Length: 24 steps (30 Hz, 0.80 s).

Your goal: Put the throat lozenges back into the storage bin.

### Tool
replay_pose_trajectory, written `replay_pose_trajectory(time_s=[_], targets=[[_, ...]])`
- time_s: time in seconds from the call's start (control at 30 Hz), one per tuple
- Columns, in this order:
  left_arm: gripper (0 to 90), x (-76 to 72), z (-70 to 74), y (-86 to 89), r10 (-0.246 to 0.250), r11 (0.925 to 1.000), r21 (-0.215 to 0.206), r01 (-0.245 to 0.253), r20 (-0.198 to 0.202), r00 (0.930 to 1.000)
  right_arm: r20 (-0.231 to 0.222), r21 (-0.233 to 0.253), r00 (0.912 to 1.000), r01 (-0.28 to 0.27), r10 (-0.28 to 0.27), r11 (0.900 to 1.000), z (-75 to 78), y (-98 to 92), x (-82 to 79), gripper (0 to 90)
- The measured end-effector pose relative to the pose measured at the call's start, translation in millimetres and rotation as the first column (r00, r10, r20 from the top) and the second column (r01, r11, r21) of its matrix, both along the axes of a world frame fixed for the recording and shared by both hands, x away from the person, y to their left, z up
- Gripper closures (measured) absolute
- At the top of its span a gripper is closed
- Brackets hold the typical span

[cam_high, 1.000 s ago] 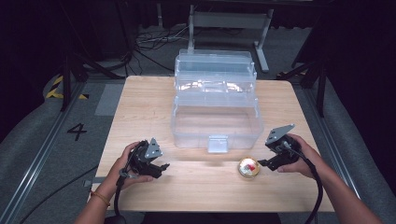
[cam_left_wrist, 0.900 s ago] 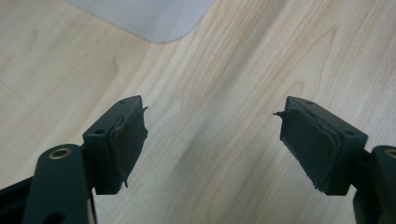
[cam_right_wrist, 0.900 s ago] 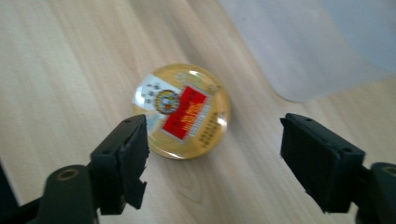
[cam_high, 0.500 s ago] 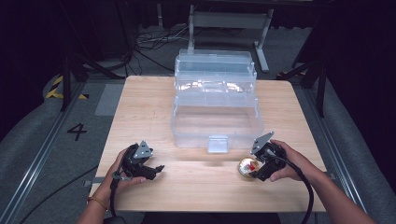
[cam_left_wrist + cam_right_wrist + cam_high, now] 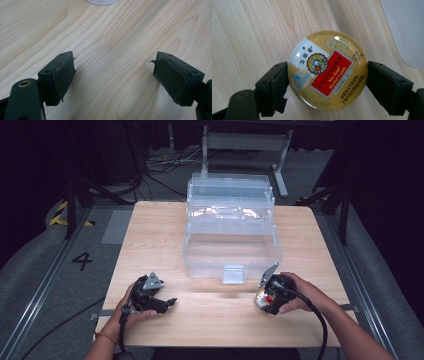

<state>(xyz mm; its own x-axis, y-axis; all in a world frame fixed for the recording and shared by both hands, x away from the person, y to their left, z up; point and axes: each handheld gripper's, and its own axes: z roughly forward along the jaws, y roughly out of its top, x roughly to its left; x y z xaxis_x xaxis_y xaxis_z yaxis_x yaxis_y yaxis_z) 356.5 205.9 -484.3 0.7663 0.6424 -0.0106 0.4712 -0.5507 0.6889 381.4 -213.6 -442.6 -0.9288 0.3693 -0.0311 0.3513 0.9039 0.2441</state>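
- Step in hand: pickup of the candy tin (image 5: pixel 328 70). The right gripper (image 5: pixel 328 82) brackets the tin, one jaw at each side of the round lid.
- Right gripper state: jaws apart. The left jaw sits at or just beside the tin's rim; the right jaw looks just clear of it. Firm contact cannot be confirmed, so treat the tin as not yet clamped.
- Tin position: flat on the table (image 5: pixel 165 235), label up, near the front edge toward the right corner, just in front of the clear plastic box (image 5: pixel 231 227).
- Left gripper (image 5: pixel 113 75) state: jaws wide apart, nothing between them, bare wood below. In the high view it rests near the front-left corner of the table, well apart from the tin.
- Next move, as a judgement: close the right jaws across the widest part of the tin, then lift straight up. The lid is smooth and domed, so an off-centre grip could let it slip or skate on the wood.
- Likely destination, as a judgement: the clear plastic box, which stands open at the middle of the table with its tiered trays stepped back toward the rear edge.
- Count: one candy tin, one clear plastic box, two grippers, one table.
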Motion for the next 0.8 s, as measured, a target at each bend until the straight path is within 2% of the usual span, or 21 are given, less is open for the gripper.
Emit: replay_pose_trajectory(time_s=[0.1, 0.17, 0.37, 0.5, 0.8], targets=[[18.0, 0.0, 0.0, 0.0, 0.000, 1.0000, 0.000, 0.000, 0.000, 1.0000, -0.013, -0.003, 0.9999, 0.003, -0.003, 1.000, -3.1, 1.9, 2.1, 19.1], [18.0, 0.0, -0.1, 0.0, 0.000, 1.0000, -0.001, 0.000, 0.000, 1.0000, -0.008, -0.016, 1.0000, -0.003, 0.003, 1.000, -4.1, 4.0, 2.7, 19.5], [18.0, 0.0, -0.1, 0.0, 0.000, 1.0000, -0.001, 0.000, 0.000, 1.0000, 0.007, -0.006, 1.0000, -0.003, 0.003, 1.000, -5.1, 6.4, 2.2, 19.9], [18.0, 0.0, 0.0, 0.1, 0.000, 1.0000, -0.001, 0.000, 0.000, 1.0000, 0.024, -0.006, 0.9995, -0.022, 0.023, 1.000, -4.9, 7.1, 1.2, 20.2], [18.0, 0.0, -0.1, 0.0, 0.000, 1.0000, -0.001, 0.000, 0.000, 1.0000, 0.043, 0.014, 0.9985, -0.036, 0.035, 0.999, 4.6, 2.9, -5.1, 20.2]])
